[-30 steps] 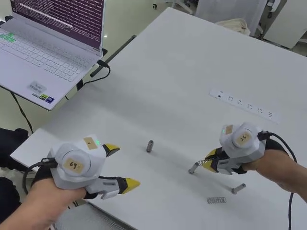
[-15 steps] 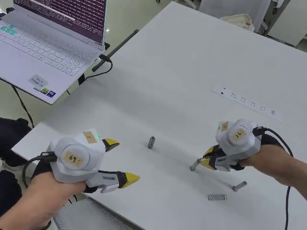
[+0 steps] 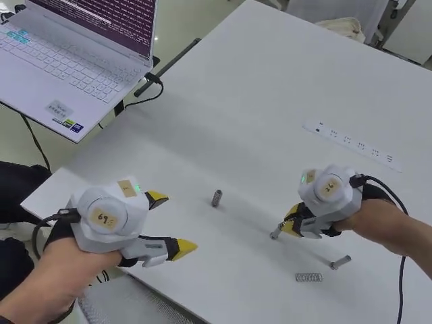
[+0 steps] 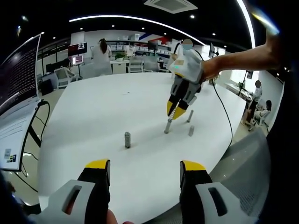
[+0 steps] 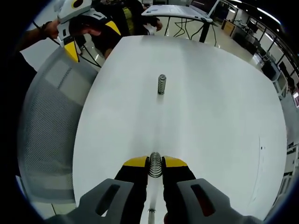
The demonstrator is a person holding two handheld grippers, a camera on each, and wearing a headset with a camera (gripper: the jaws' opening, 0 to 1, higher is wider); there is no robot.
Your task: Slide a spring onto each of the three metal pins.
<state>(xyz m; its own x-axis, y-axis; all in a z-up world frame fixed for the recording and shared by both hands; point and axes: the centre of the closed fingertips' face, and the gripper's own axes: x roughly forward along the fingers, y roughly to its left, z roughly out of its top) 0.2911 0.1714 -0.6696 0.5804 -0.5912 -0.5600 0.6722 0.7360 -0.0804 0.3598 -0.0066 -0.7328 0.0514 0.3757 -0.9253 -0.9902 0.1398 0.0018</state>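
My right gripper (image 3: 291, 225) is shut on a small spring (image 5: 155, 165), which it holds tilted just above an upright metal pin (image 3: 275, 233). In the left gripper view the spring's lower end (image 4: 173, 114) meets that pin's top (image 4: 167, 126). Another upright pin wearing a spring (image 3: 216, 198) stands mid-table (image 5: 161, 84) (image 4: 127, 139). A bare pin (image 3: 339, 261) lies on its side near the front edge, with a loose spring (image 3: 308, 277) beside it. My left gripper (image 3: 170, 223) hovers open at the front left, its jaws (image 4: 145, 168) holding nothing.
A white power strip (image 3: 354, 143) lies behind the right gripper. An open laptop (image 3: 67, 61) sits on a stand to the left, its cable (image 3: 145, 94) running to the white table's edge (image 3: 101, 145). A cable trails from the right hand.
The right gripper has edged the held spring down closer to the upright pin. The left gripper has barely moved; the head camera shifted slightly.
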